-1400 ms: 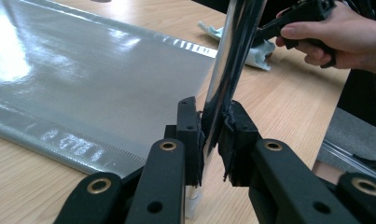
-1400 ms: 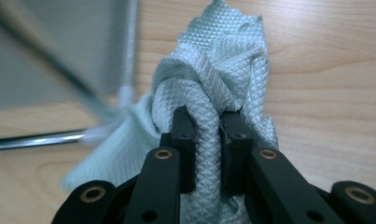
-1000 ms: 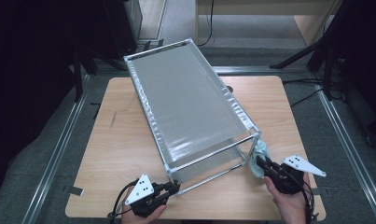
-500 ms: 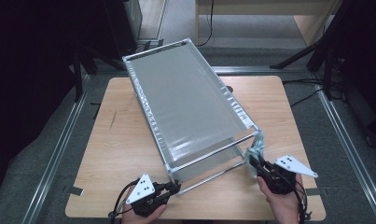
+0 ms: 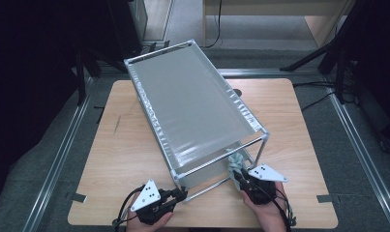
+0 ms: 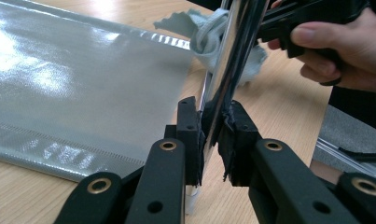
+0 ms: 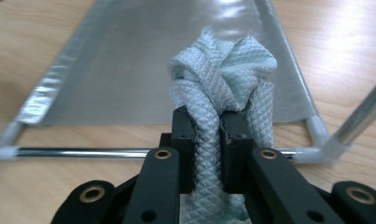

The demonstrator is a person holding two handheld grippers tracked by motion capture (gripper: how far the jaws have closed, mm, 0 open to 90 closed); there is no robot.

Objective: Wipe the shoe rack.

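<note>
Cloth [image 7: 223, 88]: pale mint, quilted diamond weave, bunched into folds

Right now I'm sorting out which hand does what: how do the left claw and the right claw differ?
The left claw is clamped on a shiny metal post of the rack; the right claw pinches a pale green quilted cloth. The left sits at the rack's near corner; the right points in at its open end. Both are shut.

The right gripper [image 7: 206, 140] pinches a bunched quilted cloth [image 7: 225, 79]. Beyond it, a rack's chrome rod [image 7: 83, 152] lies on the desk [image 7: 36, 51]
</note>
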